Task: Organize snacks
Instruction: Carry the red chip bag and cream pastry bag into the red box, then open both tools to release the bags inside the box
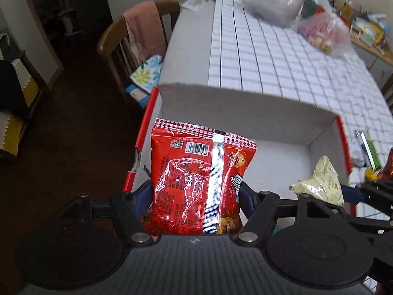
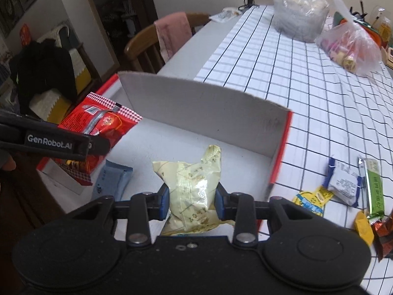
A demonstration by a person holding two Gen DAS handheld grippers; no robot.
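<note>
My left gripper (image 1: 196,191) is shut on a red snack bag (image 1: 196,179), held over the left end of an open white box with red outer walls (image 1: 245,108). In the right wrist view the same red snack bag (image 2: 103,123) hangs at the left above the box (image 2: 201,105). My right gripper (image 2: 192,205) is shut on a pale yellow snack packet (image 2: 194,186), which sits over the box's white floor. That pale yellow packet (image 1: 321,182) also shows at the right in the left wrist view. A blue packet (image 2: 110,179) lies on the box floor.
Several small snacks lie on the checked tablecloth (image 2: 307,98) right of the box: a white-and-blue packet (image 2: 343,183), a green bar (image 2: 374,189), yellow packets (image 2: 310,200). Two plastic bags (image 2: 299,12) sit at the far end. A wooden chair (image 1: 137,41) with a pink cloth stands left of the table.
</note>
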